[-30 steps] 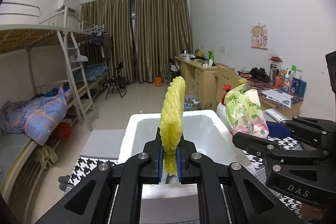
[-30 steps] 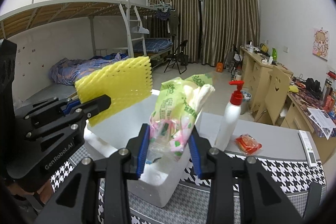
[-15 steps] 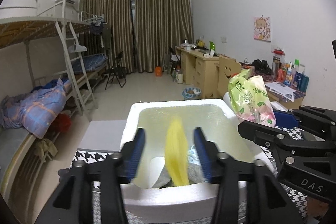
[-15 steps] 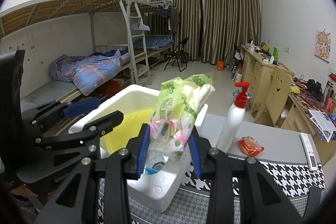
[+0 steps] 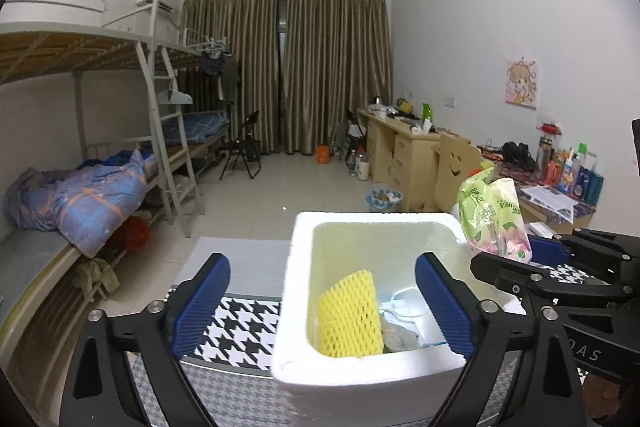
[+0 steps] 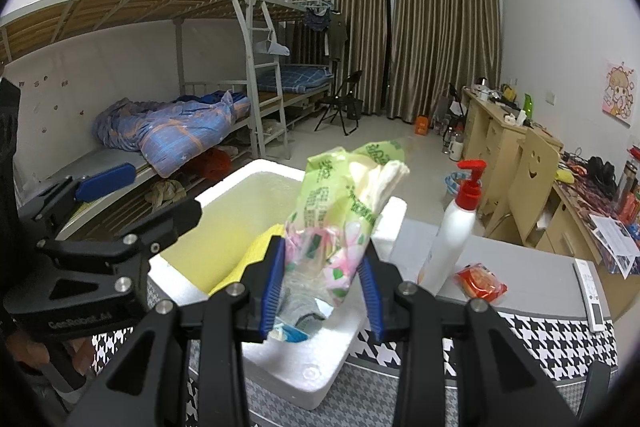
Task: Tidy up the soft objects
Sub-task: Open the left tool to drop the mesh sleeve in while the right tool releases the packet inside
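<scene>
Matt white foam box (image 5: 372,371), yellow foam netting (image 5: 350,315), glossy plastic bag (image 6: 340,223)

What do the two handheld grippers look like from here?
Both the left gripper and the right gripper are black angular linkages with silver bolt heads and ribbed blue pads. White lettering marks each body; the words are only partly legible.

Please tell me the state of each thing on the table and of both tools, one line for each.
Left tool: open, holding nothing, jaws just opened.
Right tool: shut on the green bag.
Yellow foam net: inside the box, leaning upright.
White foam box: open, no lid on it.
Pump bottle: upright on the table.
Red packet: lying flat.
</scene>
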Tool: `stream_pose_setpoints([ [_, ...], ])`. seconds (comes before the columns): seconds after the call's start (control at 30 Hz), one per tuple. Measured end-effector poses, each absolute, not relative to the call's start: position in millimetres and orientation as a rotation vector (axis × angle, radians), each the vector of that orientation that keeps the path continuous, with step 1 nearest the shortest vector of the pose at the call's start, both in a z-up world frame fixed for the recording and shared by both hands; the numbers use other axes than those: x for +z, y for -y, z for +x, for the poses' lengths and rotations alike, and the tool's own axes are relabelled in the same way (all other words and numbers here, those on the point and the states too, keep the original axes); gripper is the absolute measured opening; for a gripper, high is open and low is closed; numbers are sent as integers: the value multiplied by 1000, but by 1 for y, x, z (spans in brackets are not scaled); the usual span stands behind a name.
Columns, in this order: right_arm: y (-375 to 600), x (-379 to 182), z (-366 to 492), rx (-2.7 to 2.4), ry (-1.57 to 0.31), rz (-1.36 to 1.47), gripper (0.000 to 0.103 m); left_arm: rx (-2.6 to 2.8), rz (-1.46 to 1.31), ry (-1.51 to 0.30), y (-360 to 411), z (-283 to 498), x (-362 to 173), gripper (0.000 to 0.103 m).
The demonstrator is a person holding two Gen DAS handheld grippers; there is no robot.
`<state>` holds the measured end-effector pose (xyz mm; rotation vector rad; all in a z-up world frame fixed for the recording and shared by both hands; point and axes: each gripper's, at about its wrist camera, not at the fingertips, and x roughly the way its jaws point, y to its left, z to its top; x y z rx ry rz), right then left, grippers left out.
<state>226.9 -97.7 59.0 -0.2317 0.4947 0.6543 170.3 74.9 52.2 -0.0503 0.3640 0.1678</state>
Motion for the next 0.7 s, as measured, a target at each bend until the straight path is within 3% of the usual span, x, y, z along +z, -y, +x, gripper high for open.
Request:
stream_pose_setpoints([
  [0.7,74,53,234,688,-514,-259,41,246,-89,-338,-109,147,51,99],
])
